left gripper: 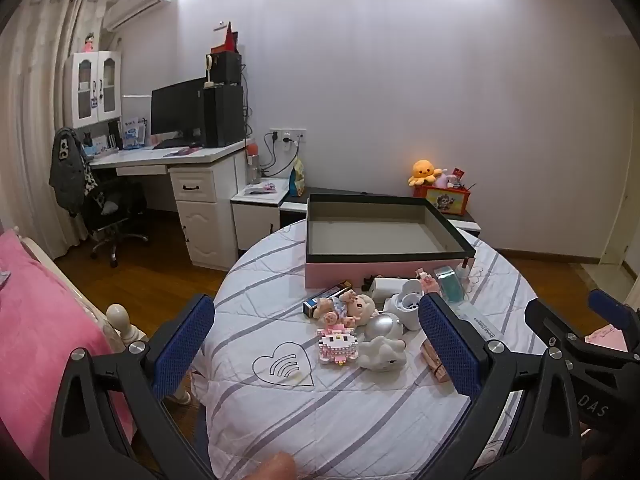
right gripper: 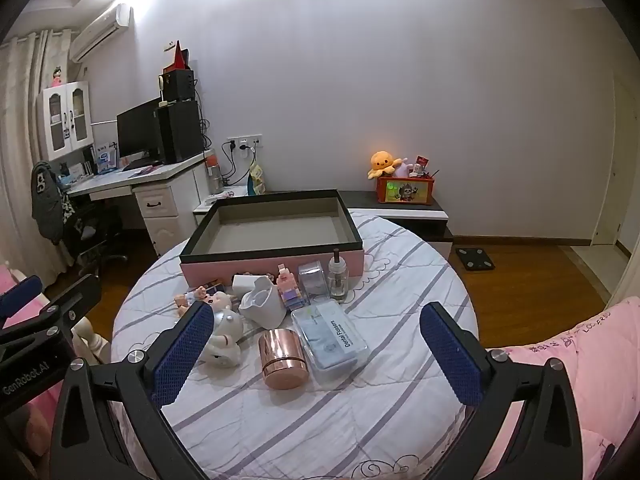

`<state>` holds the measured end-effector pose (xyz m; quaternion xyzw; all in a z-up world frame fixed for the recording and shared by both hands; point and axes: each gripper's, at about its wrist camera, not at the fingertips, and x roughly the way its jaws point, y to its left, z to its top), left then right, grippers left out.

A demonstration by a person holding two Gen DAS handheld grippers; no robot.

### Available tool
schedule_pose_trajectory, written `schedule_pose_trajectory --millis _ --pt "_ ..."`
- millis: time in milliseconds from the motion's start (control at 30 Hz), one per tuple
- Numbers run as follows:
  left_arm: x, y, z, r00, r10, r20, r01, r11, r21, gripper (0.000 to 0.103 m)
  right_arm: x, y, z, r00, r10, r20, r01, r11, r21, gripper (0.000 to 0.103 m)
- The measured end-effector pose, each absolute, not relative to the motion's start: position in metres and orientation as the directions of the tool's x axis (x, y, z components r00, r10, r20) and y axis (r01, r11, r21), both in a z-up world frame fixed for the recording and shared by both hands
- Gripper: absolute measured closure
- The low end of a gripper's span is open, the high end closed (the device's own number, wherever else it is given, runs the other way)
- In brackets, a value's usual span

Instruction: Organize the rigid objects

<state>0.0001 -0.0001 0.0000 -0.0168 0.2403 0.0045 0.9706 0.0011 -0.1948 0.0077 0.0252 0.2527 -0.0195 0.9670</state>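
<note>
My left gripper (left gripper: 316, 344) hangs spread wide and holding nothing above the round tabletop (left gripper: 280, 420), and my right gripper (right gripper: 316, 352) is equally parted and free. The open pink box (left gripper: 384, 236) with its dark rim sits at twelve o'clock on the cloth, nothing inside it. Just in front of it the small things cluster: from the left wrist I see the doll (left gripper: 352, 306), the pink block cat (left gripper: 338, 344) at its six o'clock and a white figurine (left gripper: 382, 354) beside that. Only the right wrist shows the copper canister (right gripper: 282, 358), the dental flosser case (right gripper: 330, 336) at its three o'clock, and the little glass bottle (right gripper: 337, 276) touching the box wall.
</note>
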Motion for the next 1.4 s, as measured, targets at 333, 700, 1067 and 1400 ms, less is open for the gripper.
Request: schedule_pose_trajectory --millis 333,700,1067,1400 --pt "-0.004 0.004 0.006 0.891 0.011 -0.453 -0.027 0.999 -0.030 0.000 0.003 -0.193 0.009 0.876 -0.017 -0.482 0.037 0.999 0.032 0.000" --pt "-0.009 0.006 0.006 0.899 -0.002 -0.438 -0.023 0.998 -0.051 0.000 -0.003 -0.189 0.014 0.889 -0.031 -0.456 0.041 0.999 0.011 0.000" --pt "-0.008 0.005 0.006 0.897 -0.017 -0.441 -0.011 0.998 -0.059 0.000 -0.003 -0.190 0.013 0.891 -0.038 -0.453 0.046 0.999 0.007 0.000" --pt "-0.008 0.006 0.007 0.897 -0.016 -0.442 -0.011 0.998 -0.058 0.000 -0.004 -0.189 0.013 0.892 -0.040 -0.450 0.049 0.999 0.006 0.000"
